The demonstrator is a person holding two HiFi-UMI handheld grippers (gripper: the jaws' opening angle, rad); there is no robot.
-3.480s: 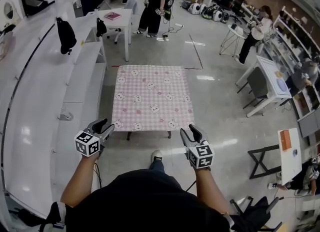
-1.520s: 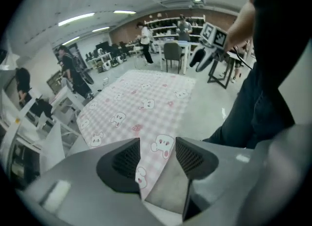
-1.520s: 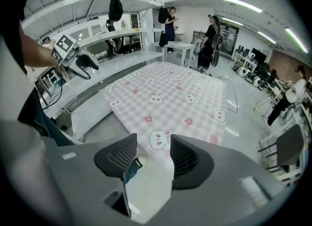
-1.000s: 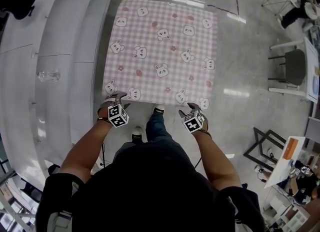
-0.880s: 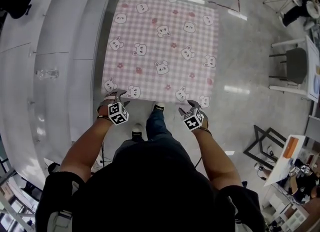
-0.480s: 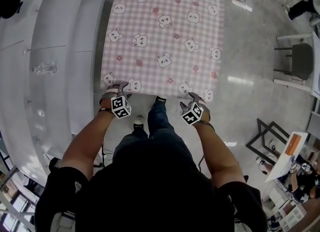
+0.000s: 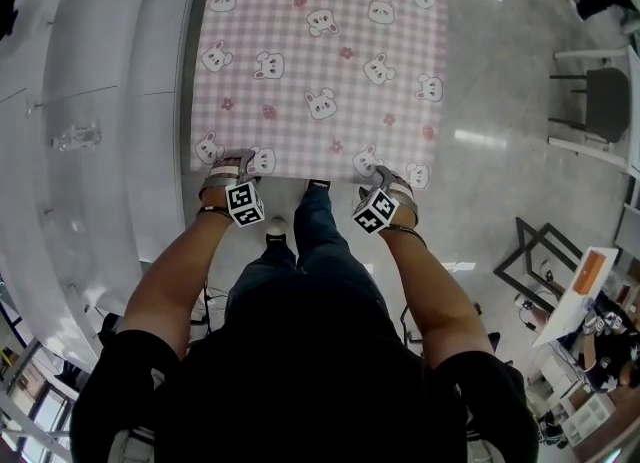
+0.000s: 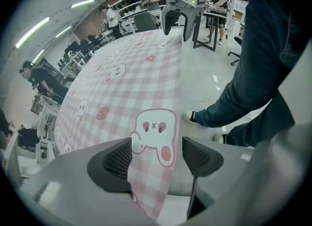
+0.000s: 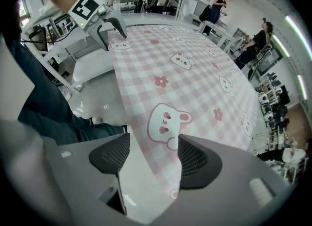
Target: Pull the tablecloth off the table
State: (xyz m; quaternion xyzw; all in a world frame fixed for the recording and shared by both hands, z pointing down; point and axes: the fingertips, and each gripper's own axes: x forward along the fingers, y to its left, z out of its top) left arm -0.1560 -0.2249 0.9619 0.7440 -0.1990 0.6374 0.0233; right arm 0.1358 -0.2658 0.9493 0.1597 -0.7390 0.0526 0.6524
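Note:
A pink checked tablecloth printed with white bunnies covers the whole table, and its near edge hangs down in front of me. My left gripper points down over the near left corner. In the left gripper view the hanging cloth edge lies between the open jaws of the left gripper, beside the left pad. My right gripper points down at the near right corner. Its jaws have just been opening, and the cloth edge runs between them, close to the right pad.
Long white benches run along the left, with a clear bottle on one. My legs and shoes stand between the grippers at the table's near edge. A chair and a black frame stand are on the right.
I have stepped up to the table. Both grippers have sunk onto the cloth's near edge and now straddle it. The right gripper's cube has rolled a little.

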